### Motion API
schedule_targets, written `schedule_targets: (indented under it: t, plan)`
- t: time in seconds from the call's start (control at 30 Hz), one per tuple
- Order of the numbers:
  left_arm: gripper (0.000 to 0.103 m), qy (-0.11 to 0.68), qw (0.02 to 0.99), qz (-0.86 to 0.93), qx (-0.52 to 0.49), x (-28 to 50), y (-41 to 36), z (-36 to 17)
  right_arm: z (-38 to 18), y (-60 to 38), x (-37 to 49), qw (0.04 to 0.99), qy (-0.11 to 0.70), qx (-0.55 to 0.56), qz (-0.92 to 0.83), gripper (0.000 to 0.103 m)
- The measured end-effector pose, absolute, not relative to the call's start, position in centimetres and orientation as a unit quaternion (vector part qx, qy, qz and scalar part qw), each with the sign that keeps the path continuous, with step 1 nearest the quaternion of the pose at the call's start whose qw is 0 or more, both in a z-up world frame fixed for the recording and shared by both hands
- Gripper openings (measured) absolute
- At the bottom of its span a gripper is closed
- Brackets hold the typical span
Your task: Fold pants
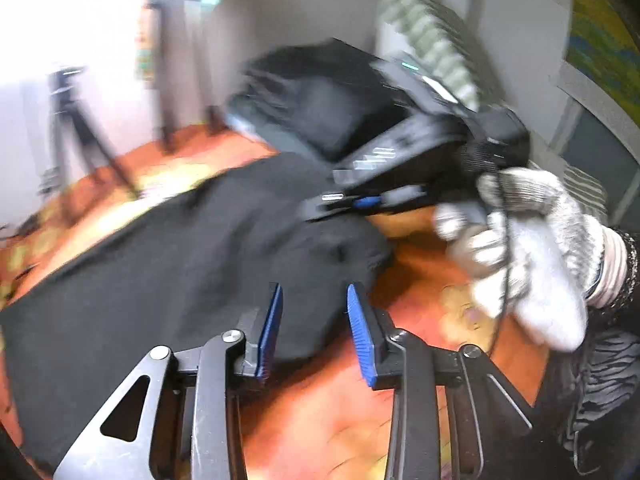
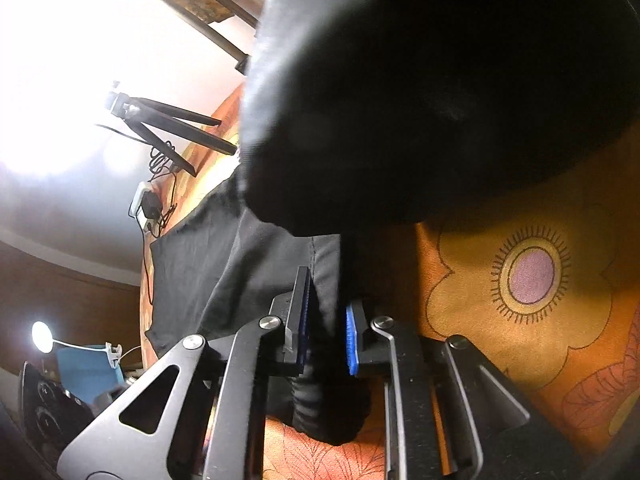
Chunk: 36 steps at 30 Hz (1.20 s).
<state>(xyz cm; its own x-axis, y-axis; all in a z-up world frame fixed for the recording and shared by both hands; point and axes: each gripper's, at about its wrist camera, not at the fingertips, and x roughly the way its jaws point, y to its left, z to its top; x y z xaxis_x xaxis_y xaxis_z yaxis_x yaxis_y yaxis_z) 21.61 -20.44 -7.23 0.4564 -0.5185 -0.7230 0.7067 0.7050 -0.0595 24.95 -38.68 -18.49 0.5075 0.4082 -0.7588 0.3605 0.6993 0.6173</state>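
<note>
The black pants (image 1: 168,264) lie spread on an orange flowered bedspread (image 1: 340,412). My left gripper (image 1: 314,332) is open and empty, its blue pads just above the pants' near edge. In the left wrist view the right gripper (image 1: 352,178), held by a gloved hand (image 1: 532,248), lifts a bunch of black cloth above the pants. In the right wrist view my right gripper (image 2: 330,320) is shut on a fold of the pants (image 2: 260,264), and the lifted cloth (image 2: 440,80) hangs close over the lens and hides much of the view.
A tripod (image 1: 76,128) stands at the bed's far left edge; it also shows in the right wrist view (image 2: 168,124). A power strip with cables (image 2: 146,208) lies beside the bed. A radiator (image 1: 432,36) is on the back wall.
</note>
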Motion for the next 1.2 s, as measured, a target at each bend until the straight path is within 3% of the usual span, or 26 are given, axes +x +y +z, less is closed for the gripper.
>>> schedule_targets:
  t: [0.27,0.6,0.8,1.2]
  plan:
    - [0.033,0.39,0.884,-0.217,0.141,24.3,-13.6,-9.2,-16.4,-37.9,25.2,0.791,0.481,0.377,0.024,0.014]
    - [0.033,0.39,0.866,-0.219,0.222,23.8,-15.5,-12.1,-15.2,-37.8,25.8,0.791,0.471,0.389,0.037,0.013]
    - [0.033,0.377,0.88,-0.226,0.179,24.6,-15.4,-10.6,-15.1,-38.3,25.4,0.793,0.475,0.38,0.033,0.013]
    - [0.033,0.376,0.861,-0.271,0.208,25.1,-19.7,-12.1,-14.8,-37.4,25.9,0.789,0.485,0.375,0.032,0.013]
